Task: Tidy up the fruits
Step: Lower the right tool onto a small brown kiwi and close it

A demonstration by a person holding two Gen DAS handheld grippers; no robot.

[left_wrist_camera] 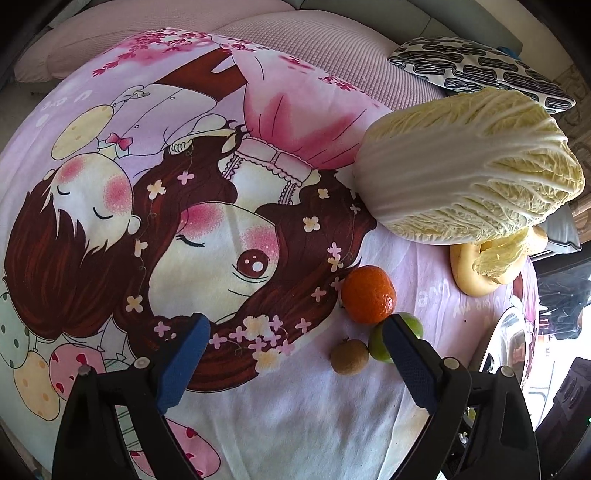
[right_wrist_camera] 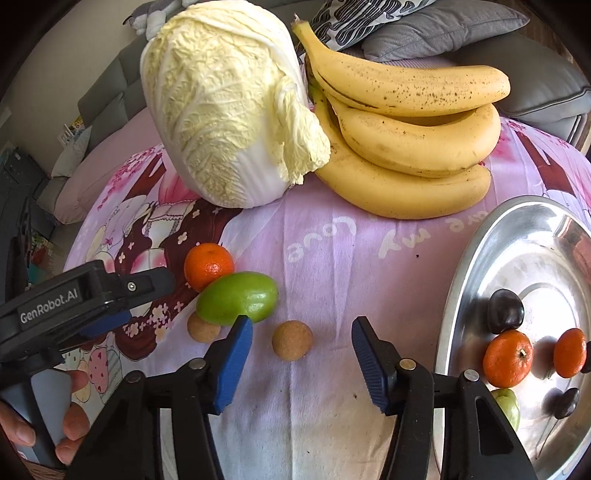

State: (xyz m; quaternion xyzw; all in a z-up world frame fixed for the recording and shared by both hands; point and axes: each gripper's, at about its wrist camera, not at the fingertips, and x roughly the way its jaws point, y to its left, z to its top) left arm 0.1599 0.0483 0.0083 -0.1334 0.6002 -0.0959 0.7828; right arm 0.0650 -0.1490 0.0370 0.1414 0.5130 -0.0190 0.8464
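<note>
In the right wrist view my right gripper (right_wrist_camera: pixel 302 334) is open, and a small round brown fruit (right_wrist_camera: pixel 292 340) lies on the cloth between its blue pads. A green fruit (right_wrist_camera: pixel 237 297), an orange mandarin (right_wrist_camera: pixel 208 266) and a second brown fruit (right_wrist_camera: pixel 203 327) lie to the left. The steel plate (right_wrist_camera: pixel 465 280) at right holds two mandarins (right_wrist_camera: pixel 508 356), two dark plums (right_wrist_camera: pixel 505 311) and a green fruit. My left gripper (left_wrist_camera: pixel 295 325) is open and empty over the cloth; the mandarin (left_wrist_camera: pixel 368 294), green fruit (left_wrist_camera: pixel 378 345) and brown fruit (left_wrist_camera: pixel 349 356) lie by its right finger.
A napa cabbage (right_wrist_camera: pixel 229 107) and a bunch of bananas (right_wrist_camera: pixel 406 140) lie at the back of the printed pink cloth (right_wrist_camera: pixel 332 240). Grey and patterned cushions (right_wrist_camera: pixel 436 26) sit behind. The left gripper's body (right_wrist_camera: pixel 74 299) and a hand show at the left.
</note>
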